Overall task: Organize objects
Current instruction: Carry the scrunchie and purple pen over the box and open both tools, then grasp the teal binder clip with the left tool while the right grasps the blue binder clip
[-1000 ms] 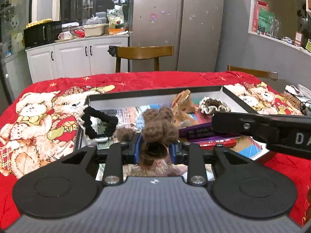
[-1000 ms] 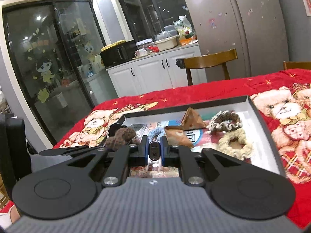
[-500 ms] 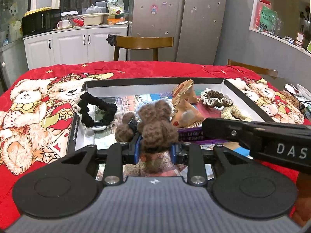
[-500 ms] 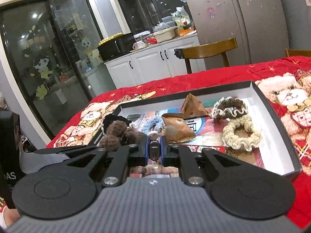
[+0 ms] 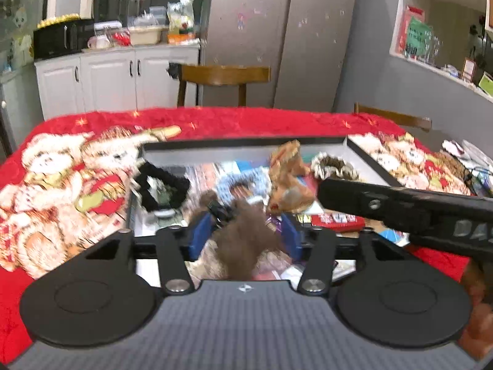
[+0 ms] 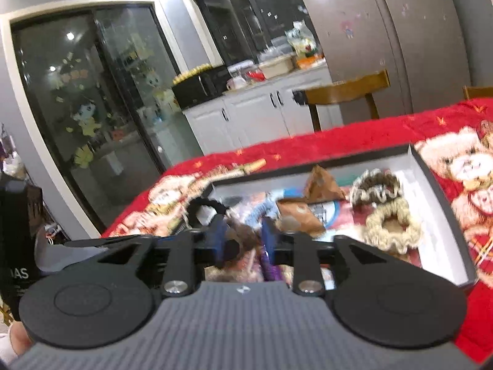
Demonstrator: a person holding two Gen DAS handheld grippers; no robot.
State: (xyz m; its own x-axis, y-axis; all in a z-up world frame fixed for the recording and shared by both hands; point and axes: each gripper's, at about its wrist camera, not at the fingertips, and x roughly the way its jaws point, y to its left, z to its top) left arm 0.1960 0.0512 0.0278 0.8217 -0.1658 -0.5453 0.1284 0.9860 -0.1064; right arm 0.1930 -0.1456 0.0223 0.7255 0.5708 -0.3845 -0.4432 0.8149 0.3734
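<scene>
left wrist view: left tongs (image 5: 243,237) have just been opening; the blue pads stand apart with the brown fuzzy scrunchie (image 5: 246,240) loose between them, blurred, apparently dropping clear rather than pinched. it sits over the near part of the shallow box (image 5: 240,143), which reads as a release so the piece joins the others. beyond the tongs lie a black scrunchie (image 5: 163,189) to the left, a light blue scrunchie (image 5: 243,182) straight ahead and brown paper packets (image 5: 289,178) ahead to the right. the right tool's body (image 5: 400,206) crosses in from the right, close by.

right wrist view: right tongs (image 6: 242,240) have also just been opening; pads parted, the same brown scrunchie (image 6: 243,237) blurred in the gap, not gripped. a cream scrunchie (image 6: 391,228) lies to the right of the tongs, inside the box wall (image 6: 443,212). the box rests on the red bear-print cloth (image 6: 354,145) covering the desk. judgement: both tools let go together, probably after stretching or steadying the scrunchie between them.
</scene>
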